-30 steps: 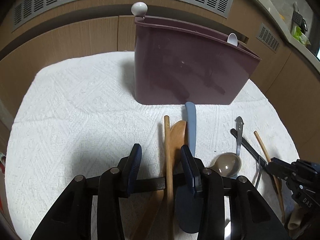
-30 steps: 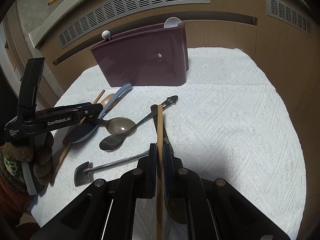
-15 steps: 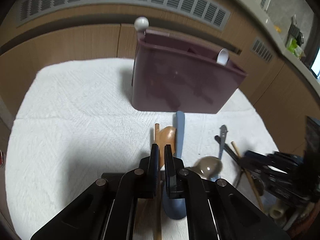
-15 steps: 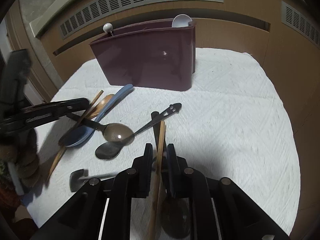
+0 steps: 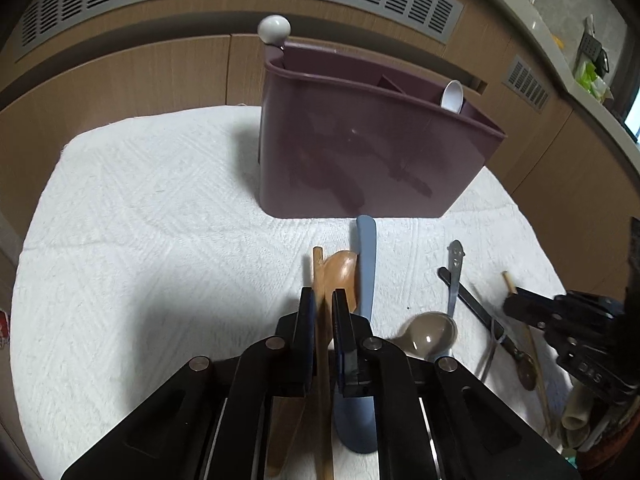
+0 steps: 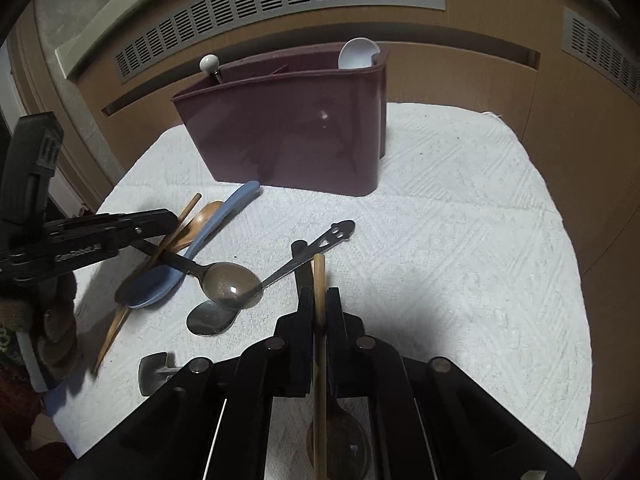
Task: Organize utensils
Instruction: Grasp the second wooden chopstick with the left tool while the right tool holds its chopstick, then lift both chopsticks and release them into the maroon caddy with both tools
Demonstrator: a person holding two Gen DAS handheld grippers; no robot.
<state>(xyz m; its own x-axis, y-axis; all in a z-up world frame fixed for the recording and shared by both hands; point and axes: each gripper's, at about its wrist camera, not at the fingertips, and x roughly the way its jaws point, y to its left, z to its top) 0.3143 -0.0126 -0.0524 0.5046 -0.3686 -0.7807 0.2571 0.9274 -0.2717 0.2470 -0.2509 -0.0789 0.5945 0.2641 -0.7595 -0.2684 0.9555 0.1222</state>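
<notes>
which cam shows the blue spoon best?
Right wrist: the blue spoon lies side-on, handle to bowl nearly all visible, crossed only by a dark spoon handle. In the left wrist view its bowl hides behind the left gripper.

Two black hand-held grippers

Left hand-held gripper: dark blue pads, round silver rivets; "GenRobot.AI" in white on its side, knit glove beneath. Right hand-held gripper: same black build and rivets

Glossy plastic caddy, woven cloth, wooden chopstick, shiny metal spoon
</notes>
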